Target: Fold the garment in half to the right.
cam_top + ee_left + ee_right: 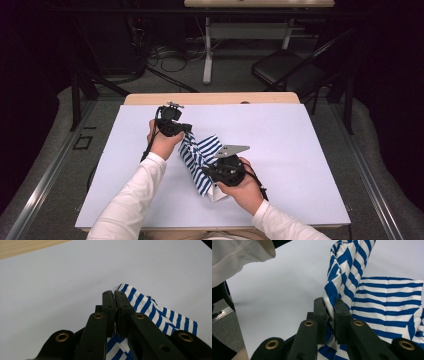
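Nearest the person, the right gripper point(216, 172) is clenched on the cloth point(202, 156), a blue-and-white striped piece that lies bunched on the white table point(300, 150) between the two hands. In the right gripper view the jaws pinch a gathered ridge of the cloth point(348, 272), which rises in a twisted fold away from the jaws while the rest spreads flat on the table to the side. A white sleeve point(234, 257) crosses the upper corner of that view. Just beyond the cloth's far end, the left gripper point(187, 129) is likewise clamped on it: in the left gripper view its jaws stand pressed together with a thin edge of cloth point(152, 310) caught between them, stripes showing both ahead of and below the jaws. So the cloth hangs slack between two grips, partly lifted, partly resting on the table. It looks light, thin and limp, with no stiffness of its own; it should sag and fold wherever it is unsupported, and is not fragile. A pinch on a single edge or corner gives the most control; a grip on a bunched ridge, as on the right, may gather extra layers and let some slip. Beyond the table stands a dark chair point(285, 70) on the floor.
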